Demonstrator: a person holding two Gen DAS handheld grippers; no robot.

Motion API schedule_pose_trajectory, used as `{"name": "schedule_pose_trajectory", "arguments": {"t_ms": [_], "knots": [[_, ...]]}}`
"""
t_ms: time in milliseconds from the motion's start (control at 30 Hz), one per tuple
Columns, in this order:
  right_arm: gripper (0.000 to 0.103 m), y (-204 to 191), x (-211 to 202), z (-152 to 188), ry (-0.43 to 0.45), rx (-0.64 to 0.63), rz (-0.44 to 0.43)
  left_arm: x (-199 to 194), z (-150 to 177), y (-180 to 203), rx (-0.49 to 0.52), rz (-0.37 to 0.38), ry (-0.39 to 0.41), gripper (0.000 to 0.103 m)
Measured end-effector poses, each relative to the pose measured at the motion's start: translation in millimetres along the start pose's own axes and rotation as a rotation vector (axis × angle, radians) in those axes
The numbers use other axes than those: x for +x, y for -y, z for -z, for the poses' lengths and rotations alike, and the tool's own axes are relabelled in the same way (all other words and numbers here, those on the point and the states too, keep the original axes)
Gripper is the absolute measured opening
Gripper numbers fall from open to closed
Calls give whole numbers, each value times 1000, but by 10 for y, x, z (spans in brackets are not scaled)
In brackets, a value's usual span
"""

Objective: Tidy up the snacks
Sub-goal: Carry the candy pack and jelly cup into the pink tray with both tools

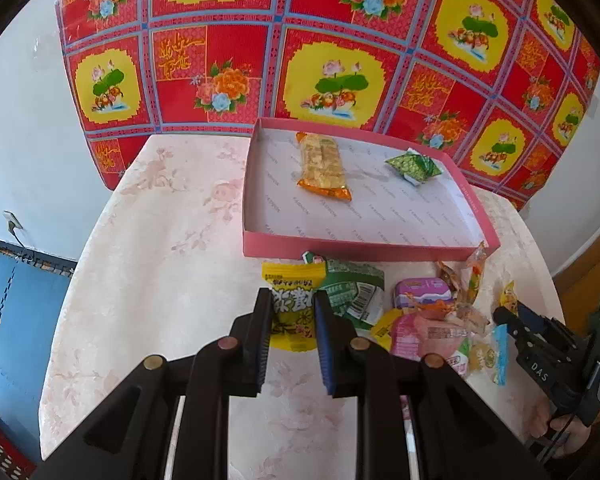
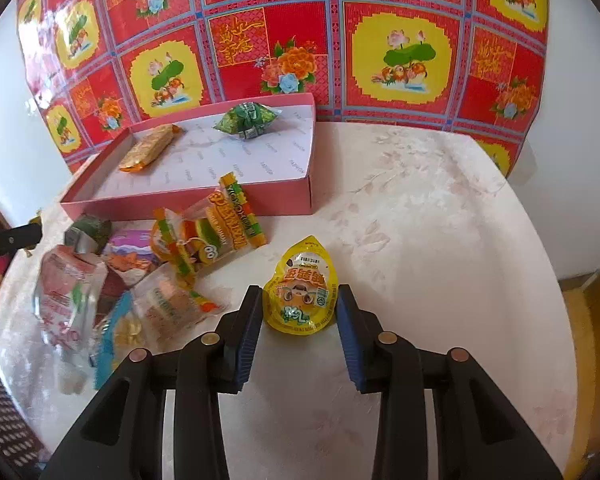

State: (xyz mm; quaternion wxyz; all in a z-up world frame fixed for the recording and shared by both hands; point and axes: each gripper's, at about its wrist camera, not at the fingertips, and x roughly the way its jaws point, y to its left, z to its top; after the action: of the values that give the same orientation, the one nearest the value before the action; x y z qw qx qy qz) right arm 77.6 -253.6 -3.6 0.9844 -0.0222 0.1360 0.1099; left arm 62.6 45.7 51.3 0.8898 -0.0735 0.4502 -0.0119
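Observation:
My left gripper (image 1: 294,312) is shut on a yellow snack packet (image 1: 294,280) with green print, held just above the table in front of the pink box (image 1: 364,250). My right gripper (image 2: 299,308) is shut on a yellow drop-shaped packet (image 2: 300,280), which stands upright between the blue pads. It also shows at the right edge of the left wrist view as the right gripper (image 1: 508,316). Inside the pink box (image 2: 188,204) lie an orange cracker packet (image 1: 324,166) and a green pyramid packet (image 1: 414,166). A pile of loose snacks (image 2: 140,272) lies before the box.
The round table (image 1: 160,240) carries a pale floral cloth. A red and yellow patterned sheet (image 1: 340,40) hangs behind it. A green packet (image 1: 352,292) and a purple cup (image 1: 420,292) lie in the pile. A hand (image 1: 560,428) holds the right gripper.

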Motion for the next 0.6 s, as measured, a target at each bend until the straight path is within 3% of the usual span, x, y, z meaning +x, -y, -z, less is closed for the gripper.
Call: {"name": "schedule_pose_trajectory", "arguments": {"t_ms": [600], "knots": [[38, -83, -464, -482, 62, -42, -102, -252, -230, 102, 39, 12, 58, 21]]}}
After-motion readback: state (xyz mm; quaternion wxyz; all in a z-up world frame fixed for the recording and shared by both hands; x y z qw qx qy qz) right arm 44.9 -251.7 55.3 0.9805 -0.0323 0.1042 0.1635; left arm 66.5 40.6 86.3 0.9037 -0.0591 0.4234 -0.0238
